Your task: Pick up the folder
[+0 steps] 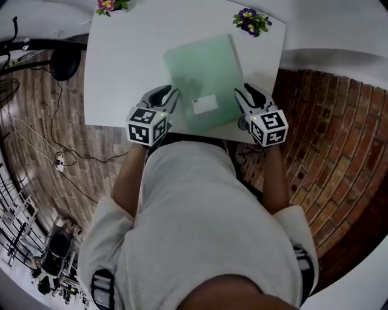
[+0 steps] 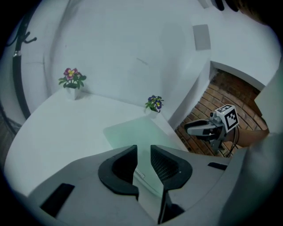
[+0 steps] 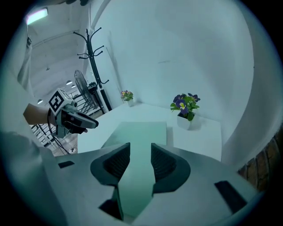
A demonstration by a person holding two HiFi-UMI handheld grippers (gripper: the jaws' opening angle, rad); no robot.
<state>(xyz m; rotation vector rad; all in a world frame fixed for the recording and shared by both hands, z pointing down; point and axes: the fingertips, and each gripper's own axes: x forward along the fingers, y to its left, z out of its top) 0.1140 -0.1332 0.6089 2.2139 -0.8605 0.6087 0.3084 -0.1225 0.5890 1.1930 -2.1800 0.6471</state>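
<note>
The pale green translucent plastic folder (image 1: 203, 82) lies flat on the white table (image 1: 121, 60) and is not yet lifted. Your left gripper (image 1: 165, 97) and right gripper (image 1: 245, 95) flank its near corners. Both sets of jaws are slightly parted and grip nothing — the grasp and the lift remain.

Table (image 1: 115, 72) left of folder (image 1: 203, 69): broad bare stretch, free passage. Right of folder: only narrow strip before table edge. Purple flower pot (image 1: 251, 21) at far right corner, near folder's far corner, blocks that side. Pink flower pot (image 1: 108, 5) at far left corner, well apart. Wall (image 2: 132, 39) behind table. Left gripper (image 1: 165, 97) and right gripper (image 1: 247, 95) flank folder's near end, jaws apart. Person's torso (image 1: 194, 200) crowds near edge.
</note>
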